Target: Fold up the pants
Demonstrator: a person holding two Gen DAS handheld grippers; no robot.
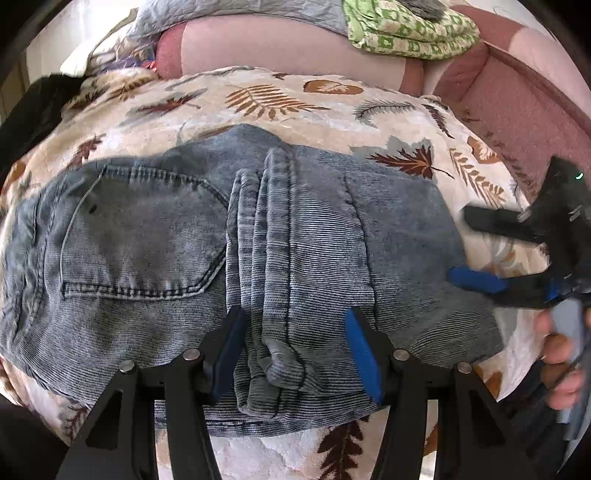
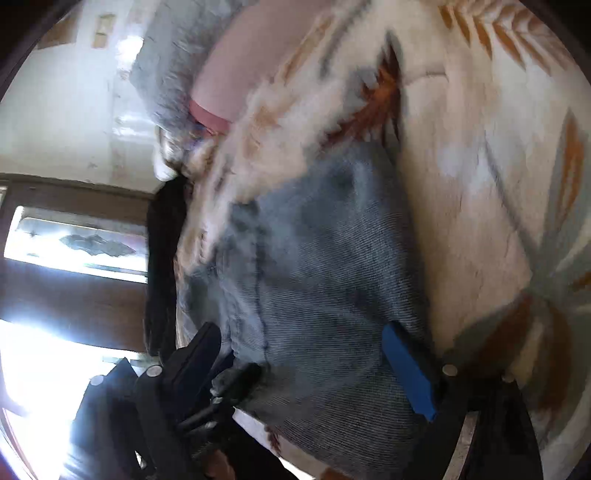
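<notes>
The faded blue jeans (image 1: 155, 240) lie folded into a compact stack on a leaf-print blanket (image 1: 266, 96), back pocket up on the left, leg cuffs bunched down the middle. My left gripper (image 1: 295, 354) is open, its blue-padded fingers (image 1: 364, 354) either side of the bunched cuffs at the near edge. My right gripper (image 1: 476, 251) is open at the stack's right edge, one finger over the denim. In the blurred right wrist view the jeans (image 2: 325, 266) fill the space between the open right gripper (image 2: 306, 362) fingers.
A pink sofa back (image 1: 288, 44) and armrest (image 1: 524, 103) rise behind the blanket. A green patterned cloth (image 1: 410, 29) and a grey quilt (image 1: 236, 14) lie on top of it. A black garment (image 1: 33, 107) sits at the far left. A bright window (image 2: 74, 243) shows sideways.
</notes>
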